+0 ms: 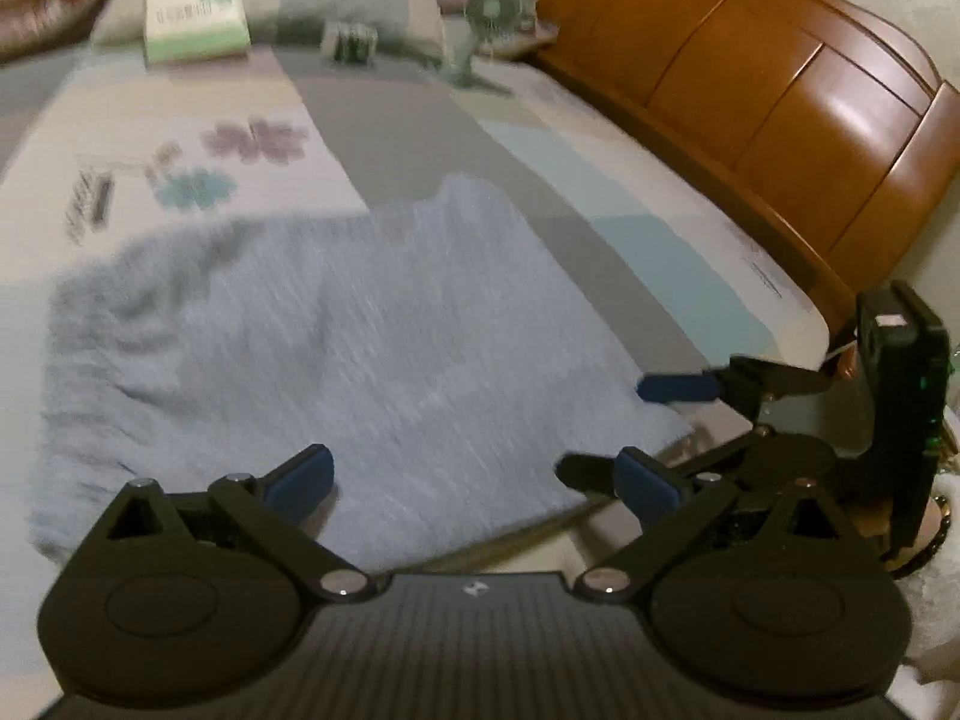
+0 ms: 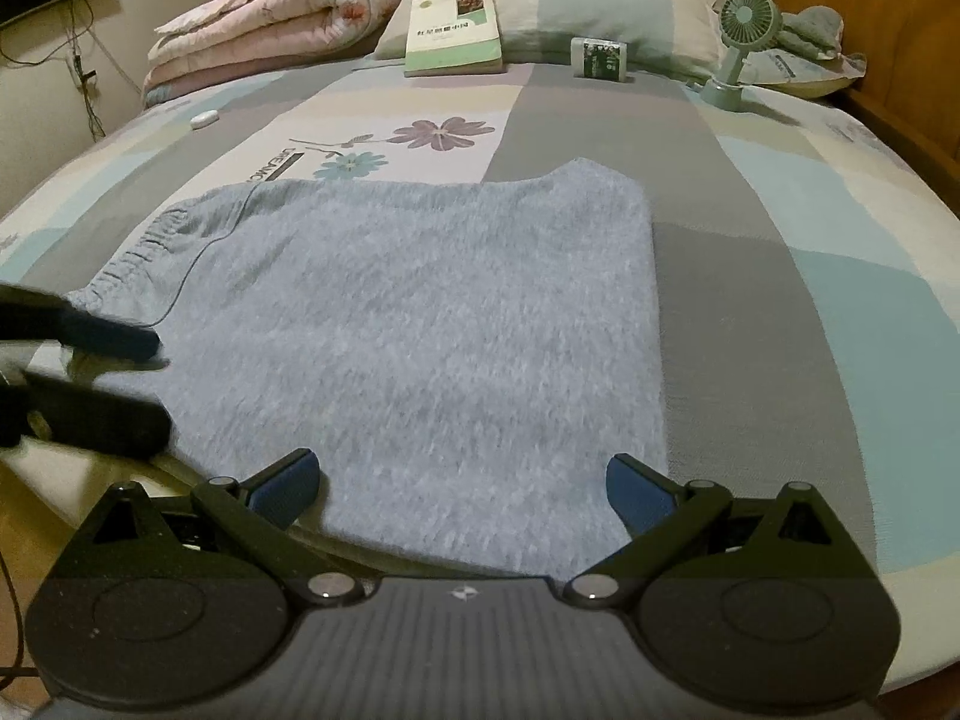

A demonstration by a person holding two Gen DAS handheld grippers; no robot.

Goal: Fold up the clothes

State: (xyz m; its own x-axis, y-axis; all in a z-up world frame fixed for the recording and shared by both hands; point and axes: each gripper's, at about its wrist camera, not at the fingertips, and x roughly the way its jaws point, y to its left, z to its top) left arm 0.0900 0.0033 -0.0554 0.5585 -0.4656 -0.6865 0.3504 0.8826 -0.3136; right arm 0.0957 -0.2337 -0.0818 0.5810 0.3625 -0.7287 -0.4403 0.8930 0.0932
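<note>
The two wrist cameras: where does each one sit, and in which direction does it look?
Left wrist view: sits on the left tool, low at the near bed edge, facing the wooden headboard across the blue-grey garment; the open right tool shows at right.
Right wrist view: sits on the right tool, facing up the bed toward the pillow; the blurred left tool shows at left.
Shared: garment, green book, small fan.

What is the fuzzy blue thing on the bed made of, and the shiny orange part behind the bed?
The blue garment looks like soft fleece or brushed knit: its surface is fluffy and matte, with a gathered elastic edge. The headboard looks like varnished wood: orange-brown panels with glossy light reflections. Neither can be confirmed by sight alone.
</note>
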